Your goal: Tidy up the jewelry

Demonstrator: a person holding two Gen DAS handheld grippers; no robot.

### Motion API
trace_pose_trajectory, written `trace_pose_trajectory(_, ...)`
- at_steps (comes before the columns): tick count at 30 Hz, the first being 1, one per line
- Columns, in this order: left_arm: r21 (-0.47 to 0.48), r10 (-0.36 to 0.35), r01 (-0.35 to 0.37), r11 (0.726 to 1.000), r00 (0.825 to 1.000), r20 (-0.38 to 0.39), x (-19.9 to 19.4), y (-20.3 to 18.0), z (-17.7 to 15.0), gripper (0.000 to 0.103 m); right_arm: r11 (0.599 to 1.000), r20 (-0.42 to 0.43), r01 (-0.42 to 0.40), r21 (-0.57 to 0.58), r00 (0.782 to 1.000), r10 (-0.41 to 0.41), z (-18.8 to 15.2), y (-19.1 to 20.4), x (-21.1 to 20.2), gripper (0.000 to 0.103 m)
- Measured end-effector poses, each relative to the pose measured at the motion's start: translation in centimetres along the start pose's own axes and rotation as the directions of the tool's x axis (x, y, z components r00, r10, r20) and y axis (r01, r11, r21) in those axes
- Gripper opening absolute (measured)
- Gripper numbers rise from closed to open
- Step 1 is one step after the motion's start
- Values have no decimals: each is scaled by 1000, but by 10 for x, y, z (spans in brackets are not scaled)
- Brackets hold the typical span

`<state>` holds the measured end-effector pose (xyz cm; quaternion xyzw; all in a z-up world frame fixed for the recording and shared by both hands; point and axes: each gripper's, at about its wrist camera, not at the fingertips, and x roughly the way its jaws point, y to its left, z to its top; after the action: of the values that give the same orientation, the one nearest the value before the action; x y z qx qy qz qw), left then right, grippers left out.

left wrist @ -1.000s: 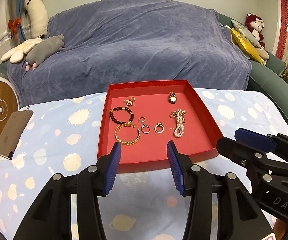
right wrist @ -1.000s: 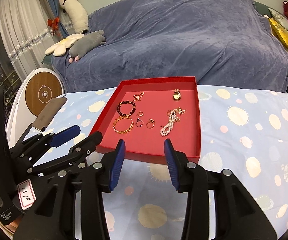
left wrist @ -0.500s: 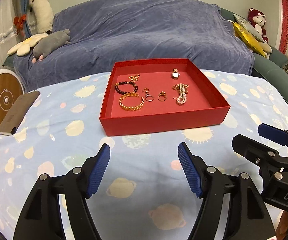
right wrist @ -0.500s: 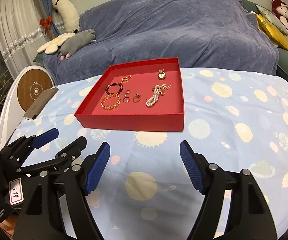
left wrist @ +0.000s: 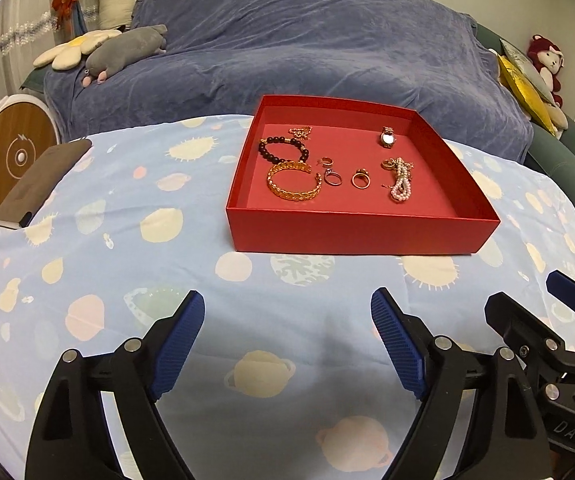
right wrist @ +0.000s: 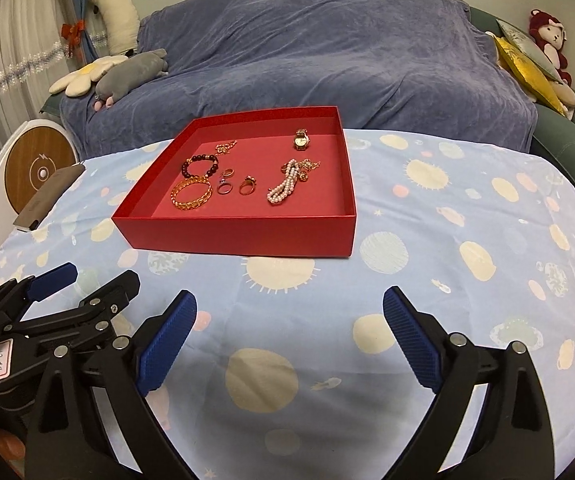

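- My left gripper (left wrist: 287, 340) hangs over the blue patterned tablecloth (left wrist: 99, 248) with its blue pads spread wide and nothing between them.
- My right gripper (right wrist: 289, 340) is likewise spread wide and holds nothing, near the table's front edge; from the left wrist view it shows at the lower right.
- The red tray (left wrist: 351, 232) sits on the cloth ahead of both grippers, well apart from their fingertips.
- Inside the tray, on the left: a gold chain bangle (left wrist: 294, 186) nearest me, a dark bead bracelet (left wrist: 283, 148) behind it, and a thin gold chain (left wrist: 301, 132) at the back.
- In the middle: a small hoop earring (left wrist: 326, 161) and two rings (left wrist: 333, 179) side by side.
- On the right: a pearl bracelet (left wrist: 401, 184) tangled with gold pieces, and a watch (left wrist: 387, 137) near the back wall.
- A brown phone (left wrist: 41, 184) lies on the table's left edge.
- A sofa under a blue cover (left wrist: 307, 48) stands behind.
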<state>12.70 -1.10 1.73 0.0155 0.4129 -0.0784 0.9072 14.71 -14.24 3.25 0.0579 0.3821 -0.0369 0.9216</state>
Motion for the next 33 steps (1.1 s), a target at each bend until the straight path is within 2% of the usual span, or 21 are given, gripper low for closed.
trace_pose_trajectory(16,14,40,-40,999,999,20,-6,-4,-5,83,1000,15,13,9,1000,-13,-2,-2,-5,94)
trace_pose_trajectory(33,14,48,-49,999,999,19,-5,-2,-5,83,999,32,36,7,999,-36,-4,-2,-5,97)
